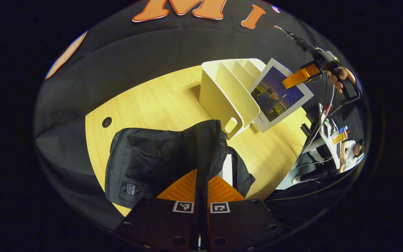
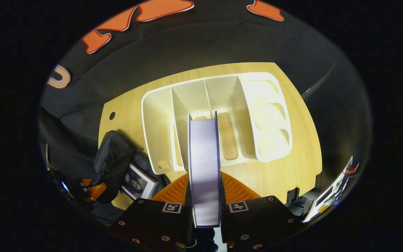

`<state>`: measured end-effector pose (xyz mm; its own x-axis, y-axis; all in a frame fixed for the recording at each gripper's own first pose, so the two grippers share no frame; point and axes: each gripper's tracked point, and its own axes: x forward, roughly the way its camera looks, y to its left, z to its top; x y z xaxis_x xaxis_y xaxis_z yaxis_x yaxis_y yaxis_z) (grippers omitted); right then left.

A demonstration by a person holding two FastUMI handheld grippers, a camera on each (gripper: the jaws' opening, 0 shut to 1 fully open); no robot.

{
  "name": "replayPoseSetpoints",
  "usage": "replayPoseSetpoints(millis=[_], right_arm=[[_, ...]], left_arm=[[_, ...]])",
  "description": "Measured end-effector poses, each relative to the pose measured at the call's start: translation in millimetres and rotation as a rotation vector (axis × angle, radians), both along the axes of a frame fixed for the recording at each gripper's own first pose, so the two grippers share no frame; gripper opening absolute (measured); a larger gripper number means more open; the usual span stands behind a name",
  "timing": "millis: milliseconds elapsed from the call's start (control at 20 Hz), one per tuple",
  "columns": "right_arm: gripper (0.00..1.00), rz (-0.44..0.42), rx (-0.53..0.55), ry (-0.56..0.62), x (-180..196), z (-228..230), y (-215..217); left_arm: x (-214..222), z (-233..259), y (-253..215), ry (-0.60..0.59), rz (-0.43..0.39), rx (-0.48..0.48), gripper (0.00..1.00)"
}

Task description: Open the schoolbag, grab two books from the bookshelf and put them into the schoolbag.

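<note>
The black schoolbag lies on the wooden table. My left gripper is shut on its zipper-edged flap, holding the mouth up and open. A first book with a pale cover sits inside the bag, beside the left gripper. The white bookshelf stands behind the bag, and its slots look bare from above. My right gripper is shut on a blue-covered book, seen edge-on above the shelf. In the left gripper view that book hangs tilted at the shelf's right end, pinched by the right gripper.
A hand holds the right gripper. The table has a round cable hole near its left edge. Beyond the table's right edge, a person sits at a cluttered desk. Black cloth surrounds the table.
</note>
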<state>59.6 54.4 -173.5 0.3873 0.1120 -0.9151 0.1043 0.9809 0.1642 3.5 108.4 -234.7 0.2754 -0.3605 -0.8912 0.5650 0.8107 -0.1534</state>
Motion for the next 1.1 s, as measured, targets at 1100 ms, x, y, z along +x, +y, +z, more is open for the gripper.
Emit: replayPoseSetpoints(millis=[1100], right_arm=[[0.32,-0.124,0.317,-0.091,-143,-3,42]], left_arm=[[-6,1,-1,-0.021,-0.120,0.006,0.03]])
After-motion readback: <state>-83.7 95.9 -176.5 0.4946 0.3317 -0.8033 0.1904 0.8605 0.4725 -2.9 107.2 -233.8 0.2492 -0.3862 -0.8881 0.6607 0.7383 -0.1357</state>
